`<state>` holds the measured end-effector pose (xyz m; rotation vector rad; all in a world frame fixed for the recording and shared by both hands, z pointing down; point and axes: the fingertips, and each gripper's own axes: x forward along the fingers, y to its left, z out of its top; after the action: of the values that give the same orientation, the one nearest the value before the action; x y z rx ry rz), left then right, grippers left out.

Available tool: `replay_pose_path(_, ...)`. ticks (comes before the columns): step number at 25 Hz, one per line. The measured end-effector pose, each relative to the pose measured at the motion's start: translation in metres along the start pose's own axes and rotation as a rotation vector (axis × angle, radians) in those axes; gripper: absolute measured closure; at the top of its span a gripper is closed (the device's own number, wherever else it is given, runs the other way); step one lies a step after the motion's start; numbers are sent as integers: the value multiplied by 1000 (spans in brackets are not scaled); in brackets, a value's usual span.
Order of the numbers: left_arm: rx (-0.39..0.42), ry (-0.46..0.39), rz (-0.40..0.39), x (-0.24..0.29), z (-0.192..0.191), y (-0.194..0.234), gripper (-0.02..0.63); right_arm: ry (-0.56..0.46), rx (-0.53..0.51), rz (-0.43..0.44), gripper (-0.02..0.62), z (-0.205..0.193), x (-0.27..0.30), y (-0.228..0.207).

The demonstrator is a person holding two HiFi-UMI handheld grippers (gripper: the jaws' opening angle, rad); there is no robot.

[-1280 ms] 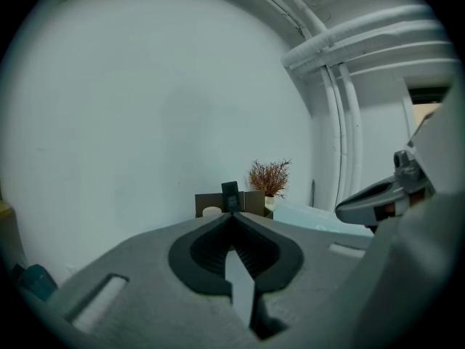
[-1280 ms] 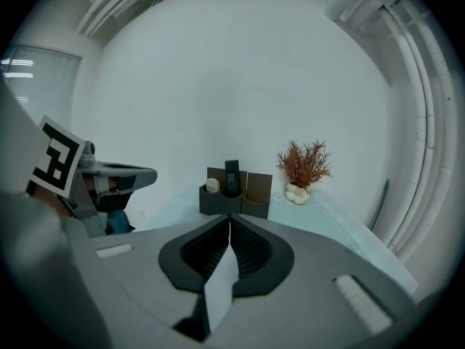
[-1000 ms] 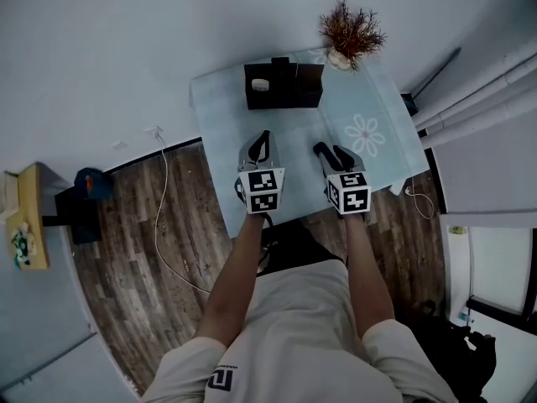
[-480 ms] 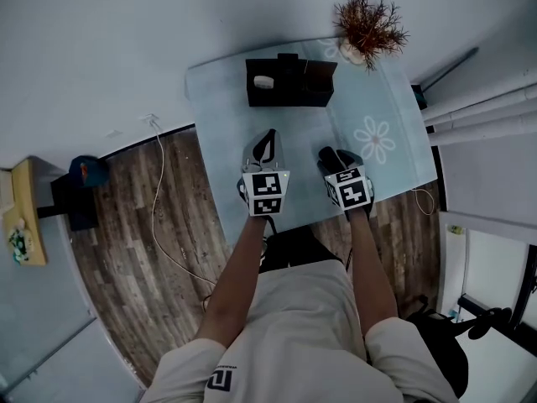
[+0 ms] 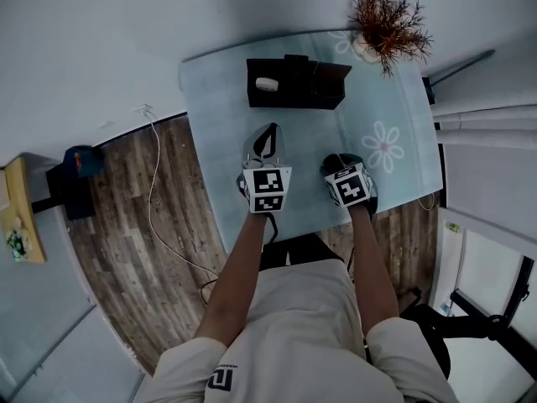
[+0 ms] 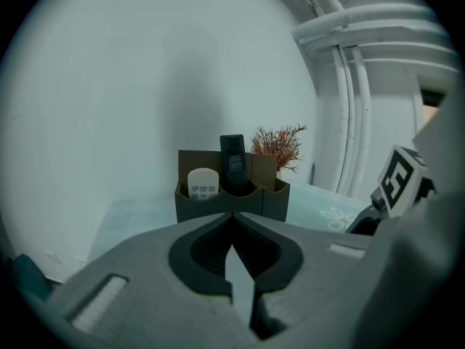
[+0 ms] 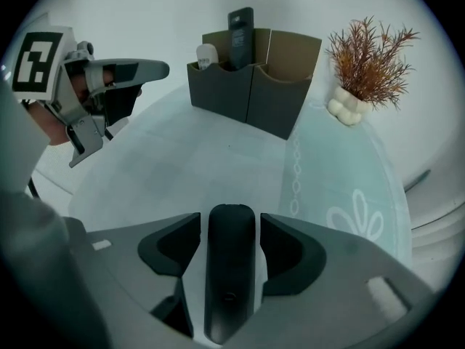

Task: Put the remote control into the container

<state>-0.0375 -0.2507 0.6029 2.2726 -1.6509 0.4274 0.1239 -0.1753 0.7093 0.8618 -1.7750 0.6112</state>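
A black remote control (image 7: pixel 231 267) lies on the table between the jaws of my right gripper (image 7: pixel 231 222). Those jaws have just been opening and now stand wide, a thin gap on each side of the remote. In the head view the right gripper (image 5: pixel 346 173) points steeply down near the table's front edge and hides the remote. The dark three-part container (image 5: pixel 294 82) stands at the far side, with a white remote (image 7: pixel 206 55) and another black remote (image 7: pixel 240 35) upright inside. My left gripper (image 5: pixel 267 143) hovers shut and empty, pointing at the container (image 6: pixel 232 198).
A dried reddish plant (image 5: pixel 388 19) in a white pot stands at the table's far right corner. The table (image 5: pixel 214 124) has a pale blue cloth with flower prints. A cable (image 5: pixel 155 191) lies on the wooden floor to the left.
Both grippers have sunk toward the table. The right one has tipped from nearly level to steeply downward over the spot near the front edge.
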Motion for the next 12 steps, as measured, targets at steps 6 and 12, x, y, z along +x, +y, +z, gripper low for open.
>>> replay_pose_path(6,-25,24,-7,12,-8,1,601,36,35,53,377,-3,7,0)
replay_pose_path(12,-5,1,-16,5,3,-4,601,-65,10,-15,393,13,-6,-3)
